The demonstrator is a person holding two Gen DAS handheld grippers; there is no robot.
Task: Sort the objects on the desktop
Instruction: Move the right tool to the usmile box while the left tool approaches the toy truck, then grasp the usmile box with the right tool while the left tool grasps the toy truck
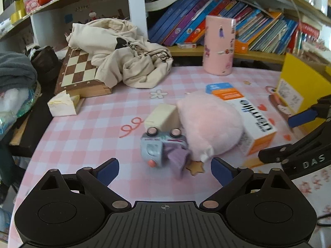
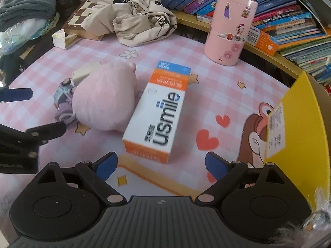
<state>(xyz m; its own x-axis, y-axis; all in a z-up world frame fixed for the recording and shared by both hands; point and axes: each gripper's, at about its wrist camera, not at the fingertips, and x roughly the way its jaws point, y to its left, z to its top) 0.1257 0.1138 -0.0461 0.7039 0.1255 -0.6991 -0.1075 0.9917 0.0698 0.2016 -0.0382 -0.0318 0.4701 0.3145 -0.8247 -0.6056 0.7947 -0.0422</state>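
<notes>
Both grippers spread empty — left gripper (image 1: 164, 170) faces the toy car (image 1: 160, 146) beside the pink plush (image 1: 209, 124); right gripper (image 2: 161, 163) lines up the usmile box (image 2: 158, 113) beside it, likely for pickup.

On the bench (image 2: 169, 47) a plush toy (image 2: 103, 99) lies in the middle, touching the long side of a toothpaste box (image 2: 159, 111) on its right. On the plush toy's left, a toy car (image 1: 159, 146) lies against it, and just behind the car sits a small block (image 1: 161, 116). Behind them all, near the bookshelf (image 1: 238, 20), a tall canister (image 2: 229, 26) stands upright. At the far left a chessboard (image 1: 76, 70) lies flat with a heap of cloth (image 1: 124, 55) partly on it; a torn carton (image 1: 62, 104) sits in front of the chessboard. A bin (image 2: 298, 136) stands at the right edge.
</notes>
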